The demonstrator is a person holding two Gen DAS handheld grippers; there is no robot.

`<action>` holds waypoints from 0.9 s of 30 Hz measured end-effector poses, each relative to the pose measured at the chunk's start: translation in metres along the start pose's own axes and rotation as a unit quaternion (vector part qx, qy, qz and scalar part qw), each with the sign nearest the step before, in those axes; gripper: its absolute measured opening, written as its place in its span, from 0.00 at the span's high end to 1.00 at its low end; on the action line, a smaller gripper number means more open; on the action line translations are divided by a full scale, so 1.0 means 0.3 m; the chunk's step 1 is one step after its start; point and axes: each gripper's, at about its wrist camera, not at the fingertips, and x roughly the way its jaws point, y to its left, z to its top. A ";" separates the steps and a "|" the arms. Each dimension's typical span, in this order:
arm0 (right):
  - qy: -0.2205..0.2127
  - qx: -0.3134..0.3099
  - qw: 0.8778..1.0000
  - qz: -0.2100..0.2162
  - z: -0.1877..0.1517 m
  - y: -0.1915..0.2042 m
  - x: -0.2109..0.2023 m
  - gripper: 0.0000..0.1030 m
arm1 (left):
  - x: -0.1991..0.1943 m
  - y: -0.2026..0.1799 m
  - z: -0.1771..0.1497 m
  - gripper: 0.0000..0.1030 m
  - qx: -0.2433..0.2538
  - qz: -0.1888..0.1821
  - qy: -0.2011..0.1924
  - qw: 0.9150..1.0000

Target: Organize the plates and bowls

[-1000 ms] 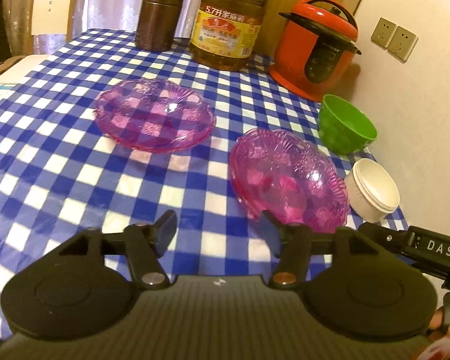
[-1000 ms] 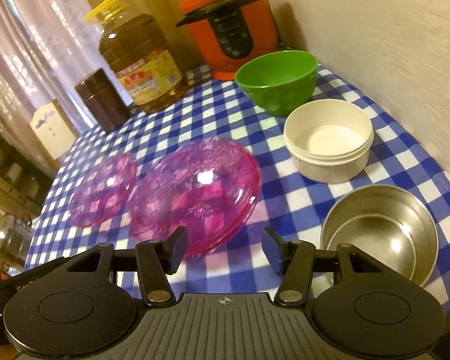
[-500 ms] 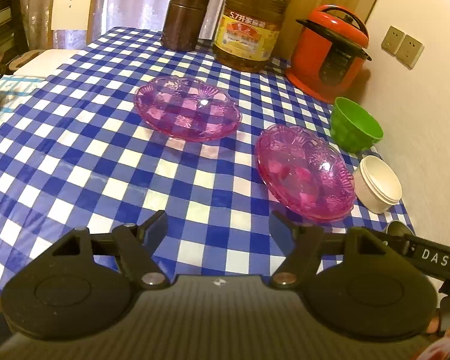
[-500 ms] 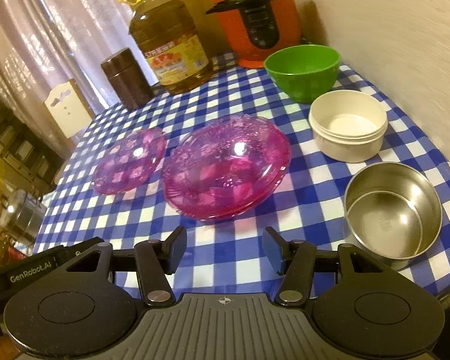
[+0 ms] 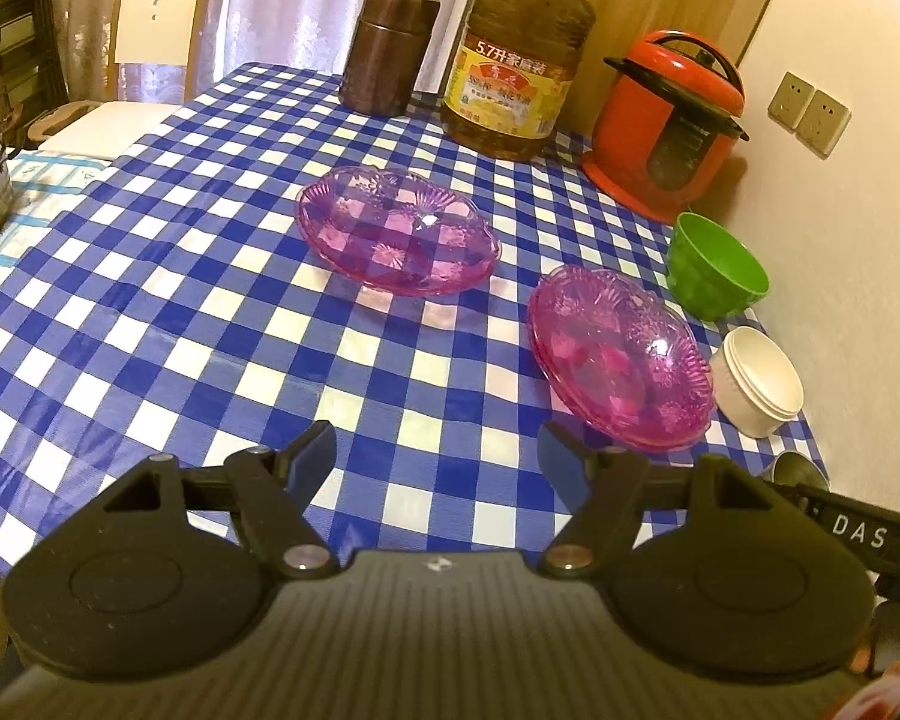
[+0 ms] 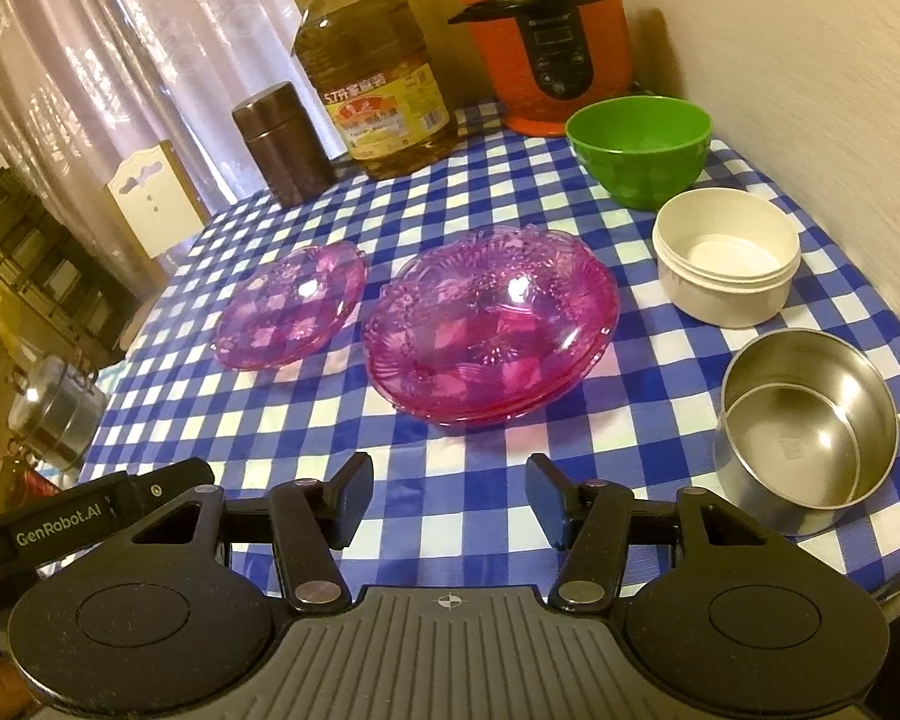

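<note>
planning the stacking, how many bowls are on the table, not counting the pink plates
3, in a row along the wall side: green bowl nearest the red cooker, white bowl next, steel bowl nearest the table's front edge. None appears hidden.

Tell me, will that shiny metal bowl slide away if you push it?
Probably. The metal bowl looks smooth and empty, so it is likely light and would skid on the glossy checked tablecloth. It sits near the table edge, so a hard push might knock it off. Its flat bottom makes tipping unlikely.
</note>
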 end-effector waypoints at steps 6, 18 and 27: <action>0.005 -0.007 1.000 0.000 0.003 0.013 0.020 0.45 | 0.009 0.030 0.022 0.31 -0.010 0.003 -0.002 1.000; -0.007 -0.041 0.999 0.023 0.152 0.116 0.140 0.45 | 0.092 0.137 0.192 0.31 -0.021 0.018 -0.022 0.999; -0.004 -0.081 0.996 0.042 0.317 0.198 0.338 0.45 | 0.271 0.211 0.315 0.32 -0.034 0.031 -0.025 0.999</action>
